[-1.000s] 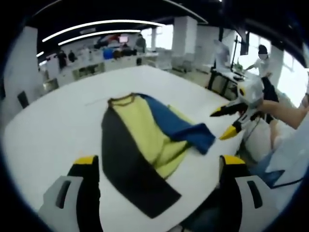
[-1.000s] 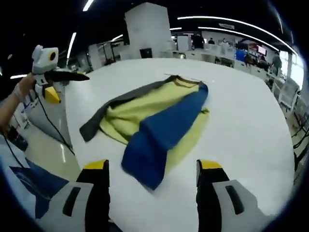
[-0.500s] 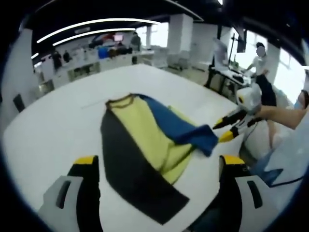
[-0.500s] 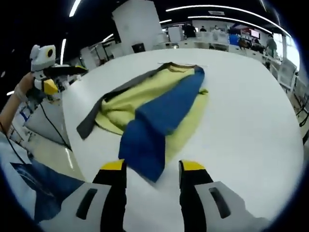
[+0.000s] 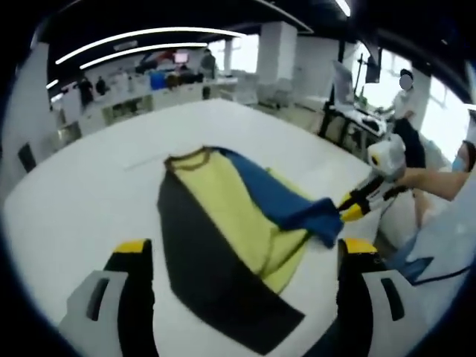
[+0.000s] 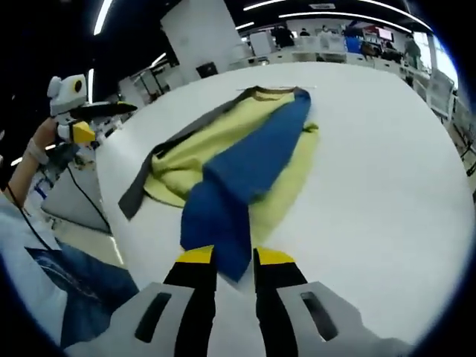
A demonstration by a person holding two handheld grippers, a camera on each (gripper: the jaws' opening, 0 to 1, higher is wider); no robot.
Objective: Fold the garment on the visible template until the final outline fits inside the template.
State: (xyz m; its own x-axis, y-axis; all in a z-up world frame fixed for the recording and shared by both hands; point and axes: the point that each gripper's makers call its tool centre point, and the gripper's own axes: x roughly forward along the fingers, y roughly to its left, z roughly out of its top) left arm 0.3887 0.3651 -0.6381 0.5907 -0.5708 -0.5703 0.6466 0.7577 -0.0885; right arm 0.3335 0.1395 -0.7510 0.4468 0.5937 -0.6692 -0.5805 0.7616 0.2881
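The right tongs (image 6: 225, 256) pinch the end of the blue sleeve (image 6: 242, 178). The left tongs (image 5: 242, 249) hang wide apart, holding nothing, over the near edge. The garment (image 5: 223, 230), a yellow top with one blue and one dark sleeve, lies on the white tabletop (image 5: 82, 193). I think it is best to lift the sleeve only a little and lay it flat and straight.

I can't make out any template outline on the white table (image 5: 89, 186). The blue sleeve (image 6: 230, 201) hides its cuff edge between my right gripper (image 6: 227, 262) jaws; grip contact unclear. Background people are too blurred to read.
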